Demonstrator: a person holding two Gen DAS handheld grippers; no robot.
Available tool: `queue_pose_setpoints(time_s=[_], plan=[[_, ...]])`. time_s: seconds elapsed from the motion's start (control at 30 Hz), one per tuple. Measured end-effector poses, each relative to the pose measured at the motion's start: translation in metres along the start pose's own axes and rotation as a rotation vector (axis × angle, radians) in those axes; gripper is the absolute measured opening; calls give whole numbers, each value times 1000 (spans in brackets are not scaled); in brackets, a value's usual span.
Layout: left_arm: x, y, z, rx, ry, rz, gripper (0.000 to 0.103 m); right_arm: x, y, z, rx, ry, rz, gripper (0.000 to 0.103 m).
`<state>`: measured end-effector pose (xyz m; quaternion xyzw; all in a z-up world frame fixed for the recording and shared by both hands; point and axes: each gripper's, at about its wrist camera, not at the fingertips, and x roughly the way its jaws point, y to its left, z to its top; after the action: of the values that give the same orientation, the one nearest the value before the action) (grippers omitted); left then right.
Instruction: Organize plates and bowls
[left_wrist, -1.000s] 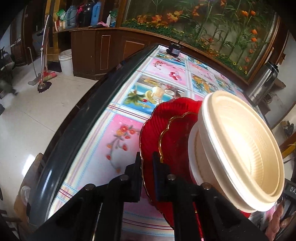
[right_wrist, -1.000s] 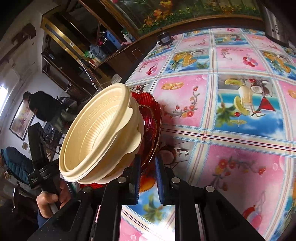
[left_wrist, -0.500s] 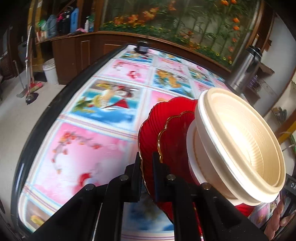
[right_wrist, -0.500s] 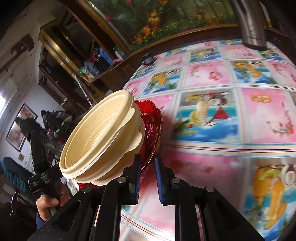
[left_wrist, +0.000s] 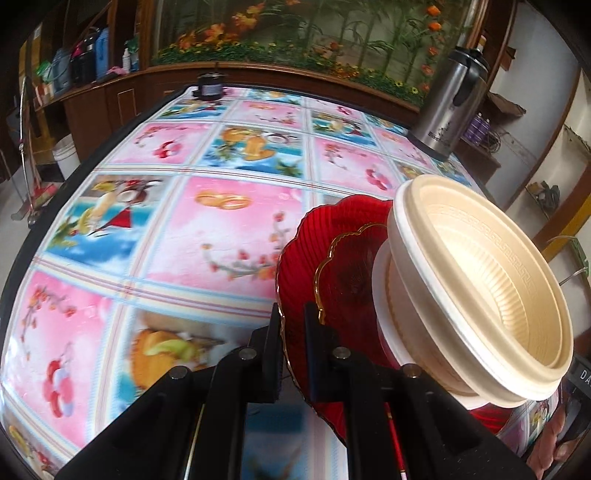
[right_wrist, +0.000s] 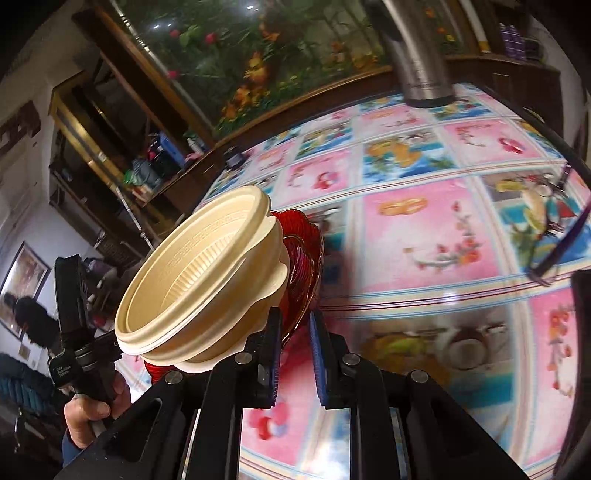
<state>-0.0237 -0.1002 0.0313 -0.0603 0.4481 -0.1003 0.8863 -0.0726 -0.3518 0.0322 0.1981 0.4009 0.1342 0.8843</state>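
A stack of red glass plates (left_wrist: 306, 254) carries nested cream plastic bowls (left_wrist: 480, 291). The stack is held tilted in the air above the table. My left gripper (left_wrist: 293, 317) is shut on the rim of the large red plate at one side. My right gripper (right_wrist: 295, 325) is shut on the opposite rim of the red plates (right_wrist: 306, 251), with the cream bowls (right_wrist: 207, 280) leaning to its left. A smaller gold-rimmed red plate (left_wrist: 347, 273) lies inside the large one, under the bowls.
The table has a pink and blue fruit-pattern cloth (left_wrist: 221, 229) and a dark edge (left_wrist: 22, 251). A steel thermos (left_wrist: 450, 107) stands at the far right and a small dark jar (left_wrist: 210, 85) at the far edge. Glasses (right_wrist: 554, 243) lie at the right.
Both grippers carried the stack over the table towards the thermos side. The left view swung from the table's left edge and floor to the table's middle. The grips are unchanged.
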Motion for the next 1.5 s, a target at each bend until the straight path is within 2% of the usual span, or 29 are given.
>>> queue_pose_setpoints(time_s=[0.1, 0.33, 0.5, 0.67, 0.97, 1.5], plan=[[7, -10, 0, 13, 0, 0, 9, -2, -13, 1, 11, -12, -25, 17], [15, -17, -3, 17, -56, 14, 9, 4, -28, 0, 18, -30, -49, 17], [13, -20, -6, 15, -106, 29, 9, 8, -28, -1, -8, -88, -50, 16], [12, -23, -8, 24, -134, 55, 9, 7, -27, -1, -25, -98, -47, 16], [13, -24, -9, 35, -140, 66, 9, 8, -23, -1, -58, -108, -77, 16], [14, -24, -9, 35, -145, 74, 11, 8, -22, 0, -64, -109, -79, 16]])
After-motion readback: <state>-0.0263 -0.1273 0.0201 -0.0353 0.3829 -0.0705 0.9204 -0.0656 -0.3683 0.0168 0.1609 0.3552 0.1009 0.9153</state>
